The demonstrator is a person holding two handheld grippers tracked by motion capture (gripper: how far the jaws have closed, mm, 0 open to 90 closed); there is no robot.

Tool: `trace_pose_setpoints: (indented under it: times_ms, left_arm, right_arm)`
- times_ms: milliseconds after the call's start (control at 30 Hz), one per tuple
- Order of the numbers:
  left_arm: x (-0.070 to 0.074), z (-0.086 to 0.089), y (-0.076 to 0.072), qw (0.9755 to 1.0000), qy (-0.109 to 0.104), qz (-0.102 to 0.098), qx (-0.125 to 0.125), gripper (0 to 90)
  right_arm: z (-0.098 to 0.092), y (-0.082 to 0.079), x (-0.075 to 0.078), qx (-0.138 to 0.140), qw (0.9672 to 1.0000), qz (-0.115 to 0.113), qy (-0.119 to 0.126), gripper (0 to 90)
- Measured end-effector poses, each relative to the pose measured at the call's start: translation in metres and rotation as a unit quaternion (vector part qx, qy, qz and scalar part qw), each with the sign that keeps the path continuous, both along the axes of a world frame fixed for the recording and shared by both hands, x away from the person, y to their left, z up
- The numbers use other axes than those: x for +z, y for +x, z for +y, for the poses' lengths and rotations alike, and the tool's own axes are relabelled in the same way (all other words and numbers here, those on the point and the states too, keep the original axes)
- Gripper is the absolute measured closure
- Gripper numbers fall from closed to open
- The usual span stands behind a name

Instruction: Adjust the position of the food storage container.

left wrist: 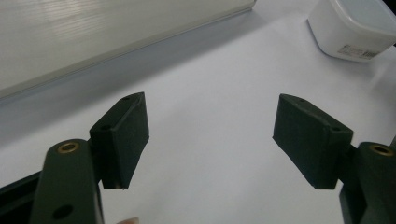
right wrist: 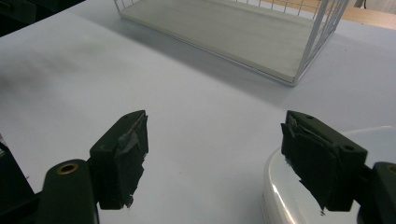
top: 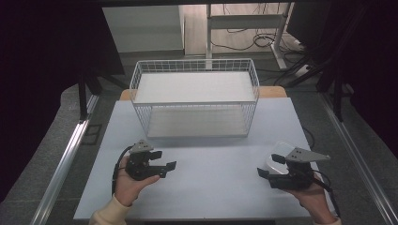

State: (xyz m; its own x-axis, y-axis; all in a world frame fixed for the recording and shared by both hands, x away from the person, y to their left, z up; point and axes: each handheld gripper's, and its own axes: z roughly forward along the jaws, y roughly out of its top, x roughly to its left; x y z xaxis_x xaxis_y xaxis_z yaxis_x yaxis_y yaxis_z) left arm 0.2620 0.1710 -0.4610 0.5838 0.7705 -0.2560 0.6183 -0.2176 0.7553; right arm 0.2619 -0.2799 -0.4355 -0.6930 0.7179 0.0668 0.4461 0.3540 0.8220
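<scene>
1. Where the table runs toward its near edge, a broad bare stretch of pale, matte surface lies open between the two hands, with nothing standing in the middle.
2. A white wire basket stands at the far edge of the table, centred, with its long side facing the person; bare table shows on both of its short sides.
3. The basket is a rectangular frame of thin white wire grid with two flat, pale shelves, one at the top and one at the bottom; in the right gripper view its lower shelf looks smooth and dull and sits just inside the wire rim.
4. A clear plastic container with rounded corners sits near the right edge of the table, partly hidden by the right hand-held gripper; in the left gripper view it shows as a translucent white tub with a small label low on its side.
5. The left hand-held gripper is held over the near left part of the table, its jaws spread wide with nothing between them; the left gripper view shows flat black pads over bare table.
6. The right hand-held gripper is near the near right corner, jaws also spread wide and holding nothing.
7. In the right gripper view one of its pads hangs over the container's rim; I cannot tell whether they touch. The pad facings look torn and ragged.
</scene>
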Motion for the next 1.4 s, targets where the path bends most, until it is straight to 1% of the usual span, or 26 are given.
trace_pose_setpoints:
  times_ms: [100,200,233,267,300,333,700,833,933,1067,1133,1167,1200,1267,1300,1400]
  left_arm:
    - [0.001,0.000,0.000,1.0000,0.000,-0.001,0.000,26.5]
    - [0.002,0.000,-0.001,1.0000,0.001,-0.002,-0.002,26.5]
    - [0.002,0.000,-0.001,1.0000,0.001,-0.002,-0.003,26.4]
    - [0.003,0.000,-0.002,1.0000,0.002,-0.004,-0.003,26.4]
    - [0.003,0.000,-0.002,1.0000,0.002,-0.004,-0.002,26.4]
    - [0.003,0.000,-0.002,1.0000,0.001,-0.005,-0.003,26.4]
    - [0.007,0.003,-0.003,1.0000,-0.002,-0.009,0.000,26.4]
    - [0.011,0.007,-0.004,0.9999,-0.006,-0.015,0.005,26.5]
    - [0.015,0.012,-0.005,0.9997,-0.010,-0.021,0.012,26.5]
    - [0.016,0.015,-0.005,0.9995,-0.011,-0.023,0.017,26.5]
    - [0.015,0.017,-0.004,0.9996,-0.010,-0.022,0.018,26.5]
    - [0.015,0.017,-0.004,0.9996,-0.010,-0.022,0.018,26.5]
    - [0.014,0.017,-0.003,0.9996,-0.009,-0.020,0.019,26.5]
    - [0.013,0.018,-0.002,0.9996,-0.008,-0.019,0.020,26.5]
    - [0.013,0.018,-0.002,0.9996,-0.007,-0.019,0.020,26.5]
    - [0.012,0.020,-0.002,0.9996,-0.006,-0.019,0.022,26.6]
  right_arm:
    - [-0.001,0.000,0.001,-0.001,1.0000,-0.001,0.000,23.5]
    - [-0.001,-0.001,0.003,-0.003,1.0000,-0.004,-0.007,24.1]
    - [-0.002,-0.001,0.004,-0.003,0.9999,-0.007,-0.013,24.5]
    - [-0.002,-0.002,0.005,-0.005,0.9997,-0.010,-0.023,25.9]
    - [-0.002,-0.002,0.005,-0.005,0.9997,-0.010,-0.023,25.9]
    - [-0.003,-0.002,0.005,-0.006,0.9995,-0.010,-0.029,27.1]
    - [-0.006,-0.001,0.007,-0.007,0.9997,-0.003,-0.024,28.7]
    - [-0.007,0.000,0.007,-0.010,0.9996,0.001,-0.028,29.8]
    - [-0.012,0.000,0.009,-0.012,0.9996,0.002,-0.026,32.4]
    - [-0.019,0.001,0.011,-0.017,0.9995,0.007,-0.024,35.4]
    - [-0.025,0.003,0.012,-0.027,0.9992,0.015,-0.025,37.8]
    - [-0.025,0.003,0.012,-0.027,0.9992,0.015,-0.025,37.8]
    - [-0.030,0.004,0.013,-0.034,0.9988,0.020,-0.028,39.4]
    - [-0.032,0.004,0.013,-0.035,0.9987,0.021,-0.030,40.0]
    - [-0.035,0.004,0.014,-0.041,0.9983,0.022,-0.035,40.8]
    - [-0.044,0.005,0.015,-0.056,0.9973,0.027,-0.038,43.6]
